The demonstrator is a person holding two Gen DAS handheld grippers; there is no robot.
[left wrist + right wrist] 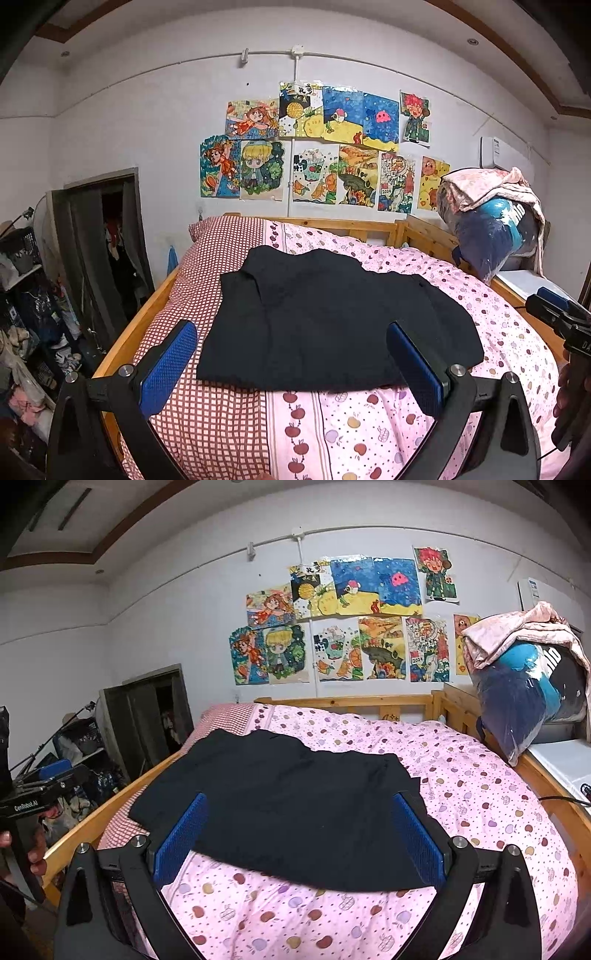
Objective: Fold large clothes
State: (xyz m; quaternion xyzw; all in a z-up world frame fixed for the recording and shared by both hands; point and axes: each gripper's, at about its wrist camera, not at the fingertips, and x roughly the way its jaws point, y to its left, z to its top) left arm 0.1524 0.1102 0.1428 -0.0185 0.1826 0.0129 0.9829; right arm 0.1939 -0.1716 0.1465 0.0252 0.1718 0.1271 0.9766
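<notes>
A black garment (pixel 325 317) lies folded into a rough rectangle on the pink patterned bed cover (pixel 498 317). My left gripper (pixel 291 332) is open and empty, raised above the garment's near edge. In the right wrist view the same garment (pixel 280 797) lies ahead. My right gripper (pixel 299 805) is open and empty above the garment's near edge. The right gripper also shows at the right edge of the left wrist view (pixel 557 314). The left gripper shows at the left edge of the right wrist view (pixel 44 786).
The bed has a wooden frame (pixel 347 703) and a red checked sheet (pixel 218 417) on its left side. A plastic bag of bedding with a pink cloth (pixel 532 686) stands at the back right. Cluttered shelves (pixel 26 302) and a dark doorway (pixel 107 240) are to the left. Drawings (pixel 321 155) cover the wall.
</notes>
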